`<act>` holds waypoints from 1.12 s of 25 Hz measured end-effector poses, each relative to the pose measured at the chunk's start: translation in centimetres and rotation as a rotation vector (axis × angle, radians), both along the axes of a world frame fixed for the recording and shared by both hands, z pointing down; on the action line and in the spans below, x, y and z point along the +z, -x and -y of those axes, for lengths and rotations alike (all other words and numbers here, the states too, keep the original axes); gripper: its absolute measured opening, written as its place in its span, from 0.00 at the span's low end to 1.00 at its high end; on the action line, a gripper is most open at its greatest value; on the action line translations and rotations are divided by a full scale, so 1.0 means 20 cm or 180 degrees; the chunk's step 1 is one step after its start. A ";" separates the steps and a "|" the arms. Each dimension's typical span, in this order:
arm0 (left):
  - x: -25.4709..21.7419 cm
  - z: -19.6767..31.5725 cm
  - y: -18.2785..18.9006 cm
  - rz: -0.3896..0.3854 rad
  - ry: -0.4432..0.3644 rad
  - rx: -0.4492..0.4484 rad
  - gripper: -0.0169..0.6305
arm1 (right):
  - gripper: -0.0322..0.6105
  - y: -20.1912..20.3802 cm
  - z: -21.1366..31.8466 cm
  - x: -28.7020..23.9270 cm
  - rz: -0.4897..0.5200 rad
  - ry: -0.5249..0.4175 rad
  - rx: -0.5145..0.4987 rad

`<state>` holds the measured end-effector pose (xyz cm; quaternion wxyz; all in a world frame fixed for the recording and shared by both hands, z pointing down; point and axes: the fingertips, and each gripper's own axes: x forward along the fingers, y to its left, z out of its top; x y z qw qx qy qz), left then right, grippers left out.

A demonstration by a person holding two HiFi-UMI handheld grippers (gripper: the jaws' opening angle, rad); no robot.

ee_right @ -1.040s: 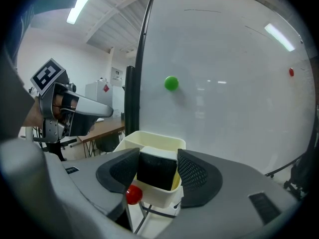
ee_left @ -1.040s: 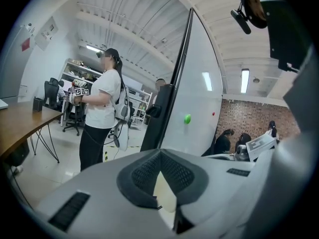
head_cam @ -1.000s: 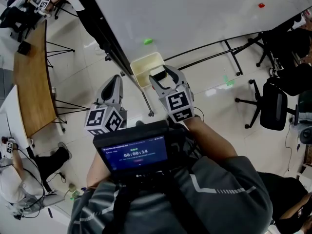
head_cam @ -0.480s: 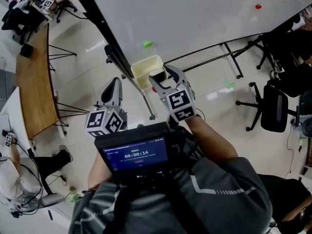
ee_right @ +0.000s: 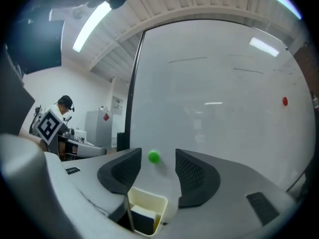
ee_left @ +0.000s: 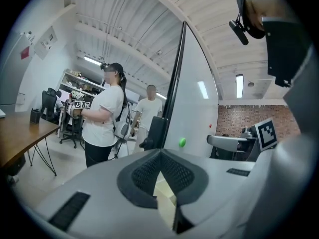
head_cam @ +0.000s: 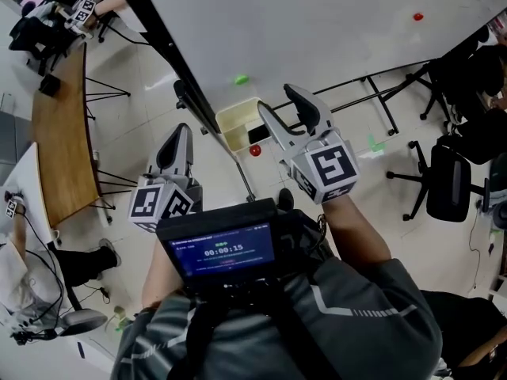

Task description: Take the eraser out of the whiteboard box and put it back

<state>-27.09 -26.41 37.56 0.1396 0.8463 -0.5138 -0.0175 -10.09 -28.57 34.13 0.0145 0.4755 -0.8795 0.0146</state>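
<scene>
A cream whiteboard box [head_cam: 232, 119] hangs at the lower edge of the whiteboard [head_cam: 317, 22]. The dark eraser [head_cam: 257, 135] stands inside it, and the right gripper view looks down on the box [ee_right: 147, 201] with the eraser [ee_right: 141, 219] in it. My right gripper [head_cam: 283, 101] is above and to the right of the box, facing the board. Its jaws are closing with nothing between them [ee_right: 157, 166]. My left gripper [head_cam: 177, 141] hovers left of the box, shut and empty, its pads touching at the tips [ee_left: 158, 155].
A green magnet [head_cam: 241, 79] and a red magnet [head_cam: 417, 17] sit on the board. A small red thing [head_cam: 254, 150] shows just below the box. The board's stand legs [head_cam: 376, 93], office chairs [head_cam: 447, 184] at right, a wooden table [head_cam: 59, 145] at left, and people [ee_left: 103, 118] are around.
My right gripper has lifted up out of the box area and shifted right, empty; the eraser stays in the box. My left gripper has risen a little.
</scene>
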 end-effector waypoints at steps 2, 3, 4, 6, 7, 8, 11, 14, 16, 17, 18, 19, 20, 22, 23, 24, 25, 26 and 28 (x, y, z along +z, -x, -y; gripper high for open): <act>-0.07 0.01 0.02 -0.0026 -0.0105 -0.0031 0.08 | 0.36 -0.02 0.00 -0.13 0.0085 -0.0180 -0.0054; -0.10 0.01 0.03 -0.0035 -0.0151 -0.0049 0.08 | 0.31 -0.03 0.00 -0.19 0.0115 -0.0257 -0.0063; -0.13 0.01 0.04 -0.0043 -0.0192 -0.0063 0.08 | 0.20 -0.04 -0.01 -0.24 0.0150 -0.0321 -0.0057; -0.18 0.01 0.05 -0.0056 -0.0258 -0.0066 0.08 | 0.08 -0.04 -0.01 -0.30 0.0215 -0.0377 -0.0070; -0.19 0.00 0.05 -0.0056 -0.0282 -0.0058 0.08 | 0.08 -0.04 -0.01 -0.31 0.0242 -0.0369 -0.0094; -0.20 0.00 0.05 -0.0053 -0.0301 -0.0047 0.08 | 0.08 -0.03 -0.01 -0.32 0.0269 -0.0358 -0.0114; -0.24 -0.01 0.04 -0.0034 -0.0372 0.0030 0.08 | 0.08 -0.03 -0.02 -0.33 0.0239 -0.0363 -0.0112; -0.32 -0.04 -0.08 0.0009 -0.0502 0.0185 0.08 | 0.08 -0.08 -0.03 -0.36 0.0143 -0.0392 -0.0158; -0.38 -0.06 -0.17 0.0062 -0.0548 0.0205 0.08 | 0.08 -0.15 -0.06 -0.41 0.0235 -0.0397 -0.0252; -0.40 -0.07 -0.20 0.0087 -0.0548 0.0181 0.08 | 0.08 -0.19 -0.07 -0.43 0.0271 -0.0398 -0.0278; -0.41 -0.07 -0.23 0.0098 -0.0539 0.0140 0.08 | 0.08 -0.23 -0.08 -0.45 0.0285 -0.0404 -0.0290; -0.42 -0.06 -0.24 0.0096 -0.0529 0.0094 0.08 | 0.08 -0.27 -0.09 -0.45 0.0288 -0.0406 -0.0296; -0.42 -0.06 -0.26 0.0093 -0.0526 0.0050 0.08 | 0.08 -0.30 -0.09 -0.45 0.0291 -0.0396 -0.0300; -0.43 -0.05 -0.29 0.0110 -0.0540 -0.0025 0.08 | 0.08 -0.37 -0.08 -0.45 0.0315 -0.0366 -0.0313; -0.43 -0.06 -0.32 0.0130 -0.0545 -0.0061 0.08 | 0.08 -0.41 -0.07 -0.45 0.0348 -0.0359 -0.0336; -0.42 -0.07 -0.36 0.0153 -0.0544 -0.0097 0.08 | 0.08 -0.46 -0.07 -0.45 0.0397 -0.0353 -0.0373; -0.41 -0.08 -0.41 0.0175 -0.0534 -0.0135 0.08 | 0.08 -0.52 -0.07 -0.44 0.0456 -0.0344 -0.0415; -0.40 -0.09 -0.46 0.0194 -0.0521 -0.0176 0.08 | 0.08 -0.59 -0.08 -0.44 0.0516 -0.0346 -0.0452; -0.40 -0.15 -0.55 0.0234 -0.0506 -0.0259 0.08 | 0.08 -0.68 -0.10 -0.44 0.0613 -0.0385 -0.0532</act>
